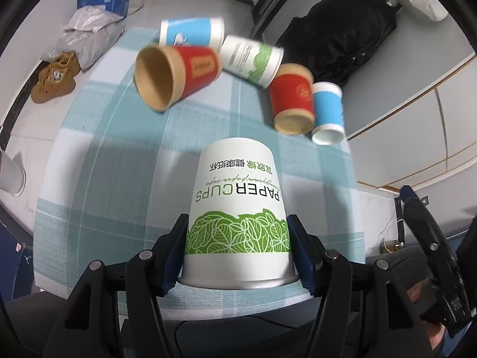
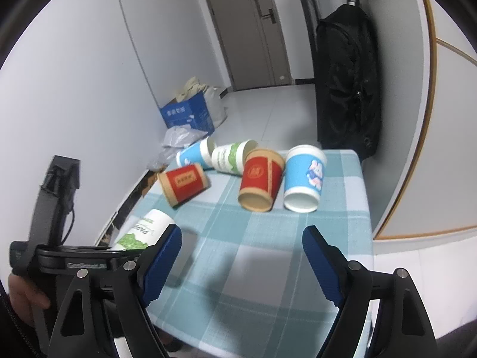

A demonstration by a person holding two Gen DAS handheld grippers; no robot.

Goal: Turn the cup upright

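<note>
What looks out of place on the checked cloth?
Five paper cups lie tipped on their sides at the far end. The left gripper grips a white-and-green cup that stands mouth down, its print inverted.

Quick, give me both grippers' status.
Left gripper: shut on the green-leaf paper cup, which stands upside down.
Right gripper: open, holding nothing.

This looks like a plain room in a home or small apartment, not a lab. Ahead of the jaws, a brown door (image 2: 253,26) stands in a bare white wall, and the floor has pale tiles. A black garment bag (image 2: 345,83) hangs beside the door. On the floor lie a blue cardboard box (image 2: 187,115), grey plastic bags (image 1: 86,29) and brown shoes (image 1: 55,77). The surface (image 2: 253,253) carries a checked blue and white cloth with paper cups (image 2: 259,179).
</note>
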